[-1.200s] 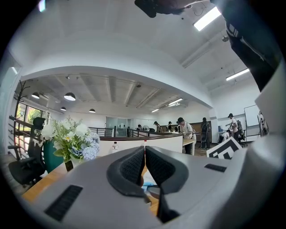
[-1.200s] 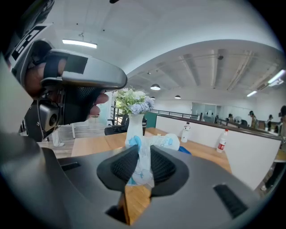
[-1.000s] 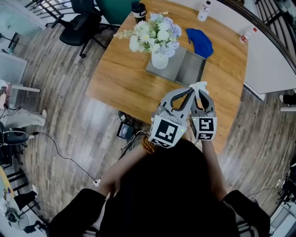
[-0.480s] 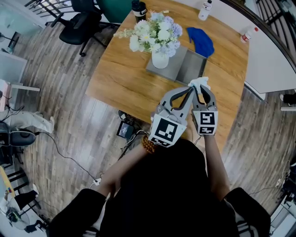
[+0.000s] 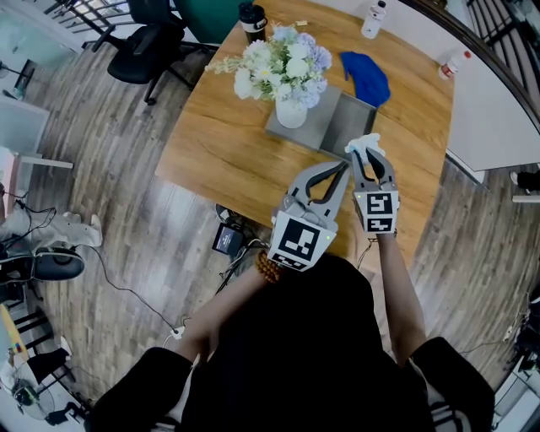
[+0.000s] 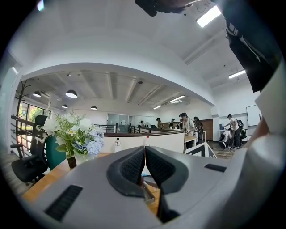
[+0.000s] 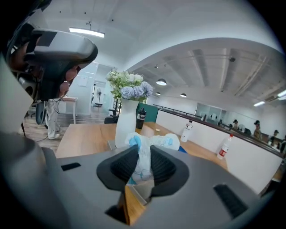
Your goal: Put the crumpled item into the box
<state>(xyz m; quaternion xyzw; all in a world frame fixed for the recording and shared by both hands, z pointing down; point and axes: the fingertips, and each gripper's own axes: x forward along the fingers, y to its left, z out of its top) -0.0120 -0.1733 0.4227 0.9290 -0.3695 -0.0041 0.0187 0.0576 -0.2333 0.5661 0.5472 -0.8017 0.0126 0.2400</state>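
Observation:
The crumpled item [image 5: 364, 144] is a white wad with blue print. My right gripper [image 5: 366, 157] is shut on it and holds it above the wooden table [image 5: 228, 143], just short of the grey box's near right corner. In the right gripper view the crumpled item [image 7: 144, 154] is pinched between the pads of the right gripper [image 7: 143, 163] and bulges out past the tips. The grey box [image 5: 336, 124] lies flat and open beside the vase. My left gripper [image 5: 342, 167] hovers just left of the right one. In its own view the left gripper [image 6: 145, 152] is shut with nothing in it.
A white vase of flowers [image 5: 287, 72] stands at the box's left end. A blue cloth [image 5: 365, 76] lies behind the box. A dark cup [image 5: 252, 18] and two small bottles [image 5: 372, 18] stand along the far edges. Office chairs [image 5: 148, 38] stand at the far left.
My right gripper has moved forward towards the box with the crumpled item, drawing apart from the left gripper. The left gripper has hardly shifted.

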